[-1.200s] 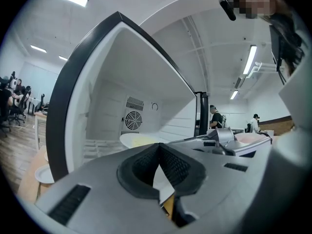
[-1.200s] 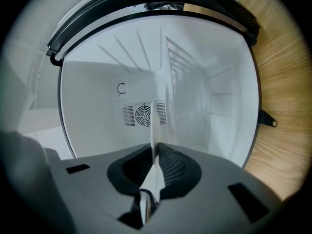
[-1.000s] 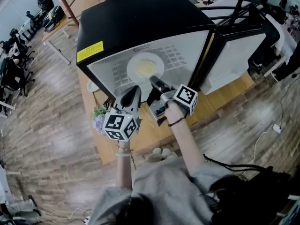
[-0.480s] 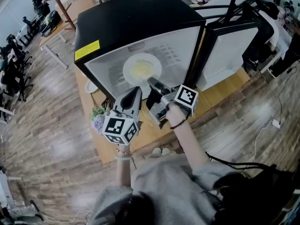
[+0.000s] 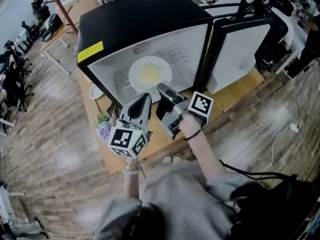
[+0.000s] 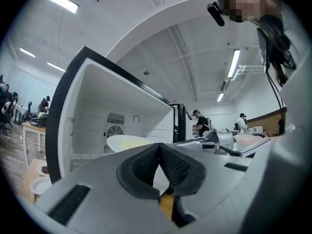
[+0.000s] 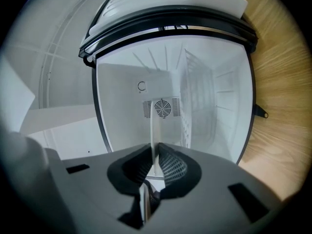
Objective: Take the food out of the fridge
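Two hand-held grippers point into the open mini fridge (image 5: 145,19), which stands on a wooden table (image 5: 235,96). The right gripper (image 5: 161,88) is clamped on the near rim of a white plate (image 5: 134,78) that carries yellow food (image 5: 151,74). The plate lies inside the fridge compartment, at about 11 o'clock from this gripper in the head view. Seen along the gripper's own jaws, the plate is edge-on, a thin white strip pinched between the pads and running toward 12 o'clock, in line with the rear fan vent (image 7: 162,108).

The left gripper (image 5: 145,98) has its jaws pressed together with nothing between them. The plate sits just beyond its tips at 12 o'clock; whether they touch cannot be told. The fridge door (image 5: 240,46) stands open at 3 o'clock of the compartment.
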{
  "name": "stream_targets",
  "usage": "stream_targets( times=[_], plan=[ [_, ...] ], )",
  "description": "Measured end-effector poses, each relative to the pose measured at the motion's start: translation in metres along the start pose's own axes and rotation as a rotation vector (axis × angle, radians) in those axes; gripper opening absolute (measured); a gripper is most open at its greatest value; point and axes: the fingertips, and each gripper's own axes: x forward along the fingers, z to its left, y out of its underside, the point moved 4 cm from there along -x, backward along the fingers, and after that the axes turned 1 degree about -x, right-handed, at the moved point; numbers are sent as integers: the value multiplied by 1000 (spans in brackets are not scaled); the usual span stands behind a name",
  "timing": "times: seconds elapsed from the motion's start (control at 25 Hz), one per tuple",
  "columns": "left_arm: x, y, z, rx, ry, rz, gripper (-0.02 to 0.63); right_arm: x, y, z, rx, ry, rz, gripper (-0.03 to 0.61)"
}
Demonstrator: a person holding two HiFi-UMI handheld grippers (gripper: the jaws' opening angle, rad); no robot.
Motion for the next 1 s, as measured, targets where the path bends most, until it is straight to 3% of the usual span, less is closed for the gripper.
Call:
stream_targets(
  times=[1.0],
  plan=[
    [-6,-12,-15,28,27,-30,8,-16,2,13,0,-39,-20,35]
  ],
)
